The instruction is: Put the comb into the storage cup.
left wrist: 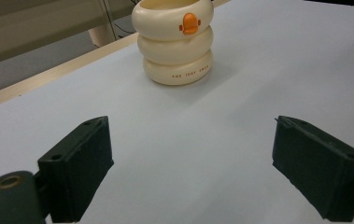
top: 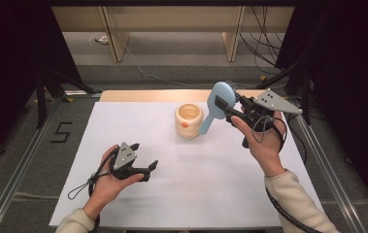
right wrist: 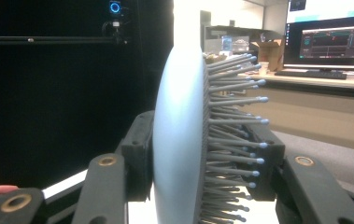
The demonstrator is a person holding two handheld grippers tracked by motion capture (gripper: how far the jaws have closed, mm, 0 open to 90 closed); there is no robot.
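With the R gripper (top: 231, 109) pinching the blue hairbrush (top: 219, 99) aloft, handle hanging at 7 o'clock over the cream cup (top: 189, 120), and the L gripper (top: 145, 167) spread empty, next it prob. needs lowering handle-first into the cup.

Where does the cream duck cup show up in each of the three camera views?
High view: the cup stands at centre, far half of the white table.
Left gripper view: top centre, beyond the open jaws.
Right gripper view: not in it.
Shared landmark: the white table.
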